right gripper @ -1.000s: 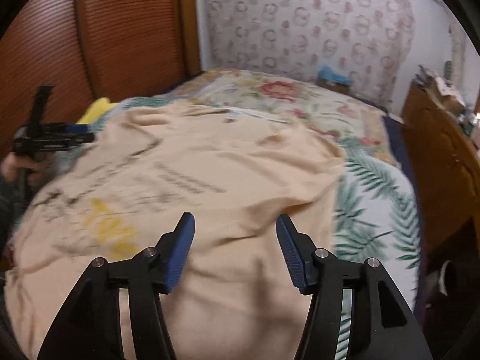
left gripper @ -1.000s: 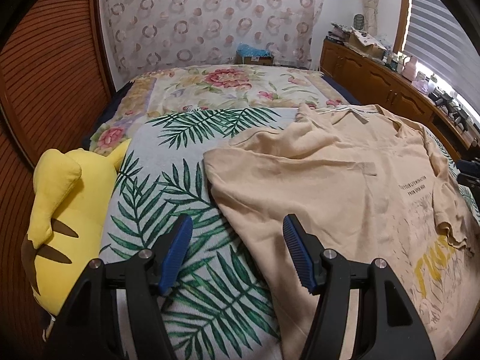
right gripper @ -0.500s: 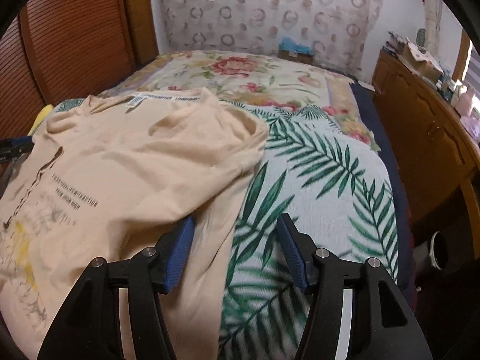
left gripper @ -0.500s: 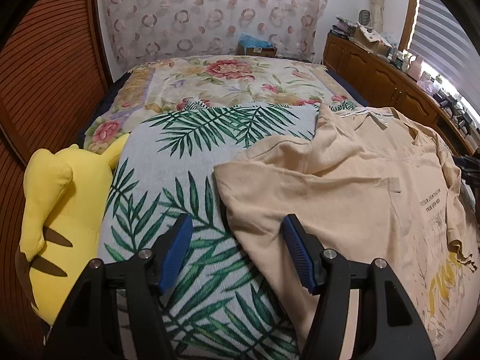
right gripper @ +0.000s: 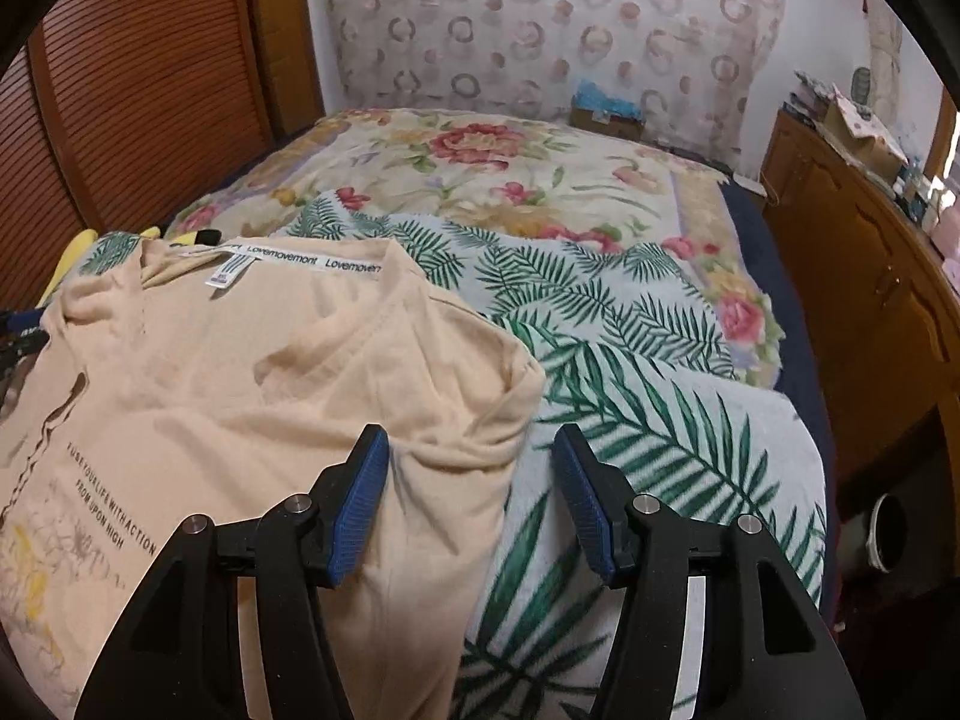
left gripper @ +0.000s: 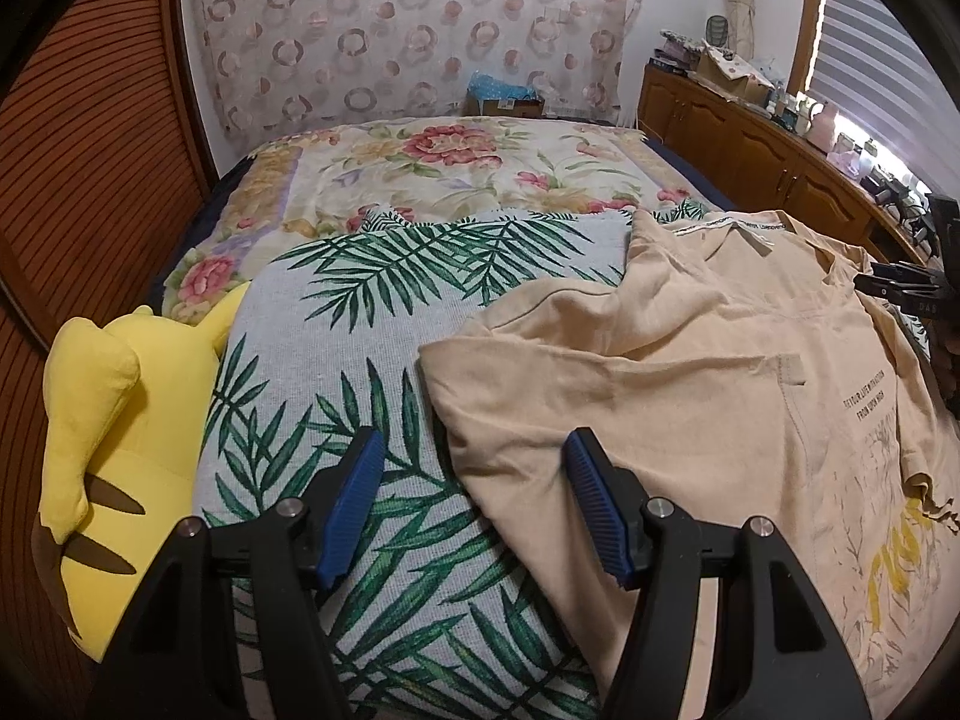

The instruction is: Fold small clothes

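At the bottom of the left wrist view, we see the left gripper [left gripper: 474, 504] with jaws wide and holding nothing, straddling the sleeve edge of the beige T-shirt [left gripper: 690, 372]. The right gripper [right gripper: 468, 501] likewise stands wide and unloaded over the opposite sleeve. The shirt lies spread on the leaf-print blanket [left gripper: 372, 324]. A yellow plush toy [left gripper: 108, 420] lies at left. Beyond them, the floral bedspread [left gripper: 456, 174].

Beige tee [right gripper: 252, 396]: white neck tape [right gripper: 300, 261] reads "Lovemovemont", repeated along collar. Chest print [right gripper: 111, 507]: "FUSE YOUR LIFE WITH ACTION / FROM UPON HIGH", black caps. Small hanging tag [right gripper: 225, 273] too tiny to read. Yellow lettering [left gripper: 894, 576] lower down, illegible.
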Available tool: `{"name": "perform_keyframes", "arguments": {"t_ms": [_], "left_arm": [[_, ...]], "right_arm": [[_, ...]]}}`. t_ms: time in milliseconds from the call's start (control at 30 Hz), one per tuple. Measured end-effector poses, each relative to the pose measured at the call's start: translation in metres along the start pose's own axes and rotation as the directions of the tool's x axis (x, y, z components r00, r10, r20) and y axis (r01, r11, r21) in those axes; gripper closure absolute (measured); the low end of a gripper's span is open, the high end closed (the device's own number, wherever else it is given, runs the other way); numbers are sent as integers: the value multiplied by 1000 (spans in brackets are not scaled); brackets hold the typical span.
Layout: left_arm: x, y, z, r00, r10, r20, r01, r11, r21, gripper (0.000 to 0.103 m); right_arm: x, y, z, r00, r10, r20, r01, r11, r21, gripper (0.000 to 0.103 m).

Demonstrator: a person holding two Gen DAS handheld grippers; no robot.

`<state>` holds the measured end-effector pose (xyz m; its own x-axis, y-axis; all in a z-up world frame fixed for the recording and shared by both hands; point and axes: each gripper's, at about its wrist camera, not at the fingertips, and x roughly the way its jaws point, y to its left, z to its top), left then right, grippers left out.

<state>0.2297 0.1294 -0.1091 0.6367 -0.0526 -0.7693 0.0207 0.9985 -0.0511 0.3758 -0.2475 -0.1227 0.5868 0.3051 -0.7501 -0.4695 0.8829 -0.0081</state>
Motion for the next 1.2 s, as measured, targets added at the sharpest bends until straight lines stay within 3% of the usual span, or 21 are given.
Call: {"name": "perform_keyframes", "arguments": {"t_ms": [100,267,467,533,633,667,700,800,867,967,1200], "left_arm": [[0,0,0,1000,0,-1,0,1000,0,40],[2,0,1,1000,-2,-3,2,1000,-1,39],[9,5,13,998,-60,-11,60,998,-21,40],[12,4,19,996,-85,-12,85,996,-26,46],[14,4,22,994,-110,-3,110,994,-26,72],[15,4,22,992,-123,-3,123,992,-31,90],[15,3,24,991,-133,-6,133,991,-32,96],[2,-7,24,988,-148,39,149,989,-4,100],[-14,-12,27,983,-163,80,163,987,10,100],[-49,-23,30,971,-176,161,171,984,40,100],[-126,-43,12,937,-232,261,212,972,100,100]], "right_arm": [[1,2,-1,1000,5,3,-5,1000,-3,41],[6,8,0,1000,21,-9,-21,999,-31,27],[8,10,0,999,30,-15,-30,999,-42,25],[8,10,0,999,28,-15,-29,999,-44,25],[8,11,0,1000,27,-14,-28,999,-44,25],[8,10,0,1000,26,-14,-27,999,-46,26],[8,11,0,1000,28,-14,-28,998,-49,28],[6,12,2,997,76,-6,-76,994,-78,61],[5,16,5,995,102,-14,-103,991,-88,98],[0,26,7,996,91,-16,-93,990,-106,99],[-73,38,3,985,95,143,-84,993,-83,99]]}}
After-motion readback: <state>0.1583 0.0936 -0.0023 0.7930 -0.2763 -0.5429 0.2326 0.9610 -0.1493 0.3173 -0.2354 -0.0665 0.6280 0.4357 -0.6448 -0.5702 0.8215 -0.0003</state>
